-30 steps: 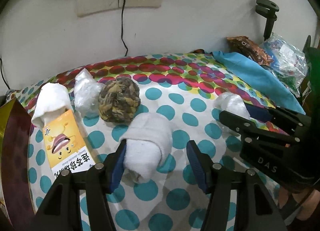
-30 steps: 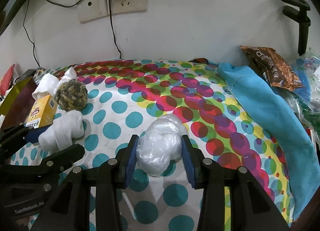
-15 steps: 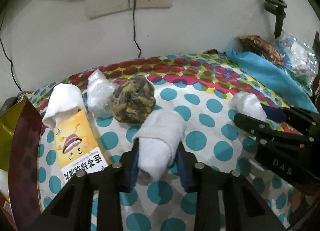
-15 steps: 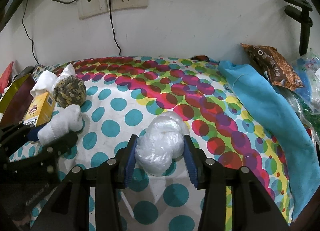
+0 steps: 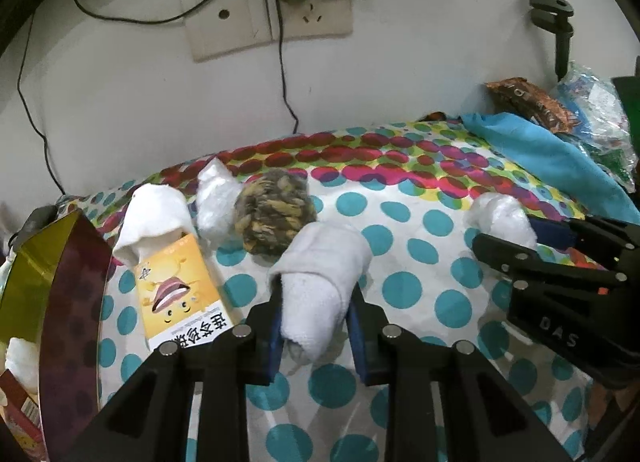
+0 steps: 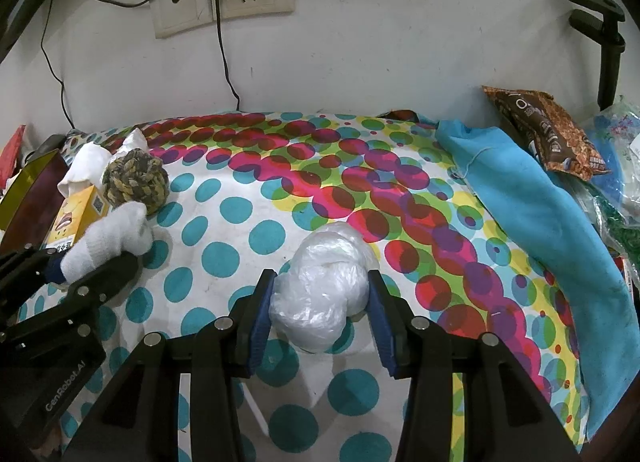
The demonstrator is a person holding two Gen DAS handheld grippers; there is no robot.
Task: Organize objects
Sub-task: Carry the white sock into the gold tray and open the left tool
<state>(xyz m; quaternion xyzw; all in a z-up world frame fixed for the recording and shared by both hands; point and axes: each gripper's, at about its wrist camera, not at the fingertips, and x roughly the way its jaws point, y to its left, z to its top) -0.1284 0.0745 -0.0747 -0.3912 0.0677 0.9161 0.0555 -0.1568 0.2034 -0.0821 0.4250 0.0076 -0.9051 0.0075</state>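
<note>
From the left wrist view we see what the right one hides: the open gold-and-maroon box [image 5: 60,294] at the tabletop's left edge, and the right claw [image 5: 532,234] from the side. The right wrist view alone shows the full spread of the blue cloth [image 6: 540,230] (it runs down the polka-dot tablecloth's [image 6: 264,238] right side). Our left claw [image 5: 316,326] is clenched tight on the rolled white sock [image 5: 320,286], which lies just in front of the rope ball [image 5: 274,214] beside the yellow carton [image 5: 180,294], while our right claw [image 6: 320,306] grips the crumpled plastic bag [image 6: 324,286] mid-cloth, pads pressing both sides.
</note>
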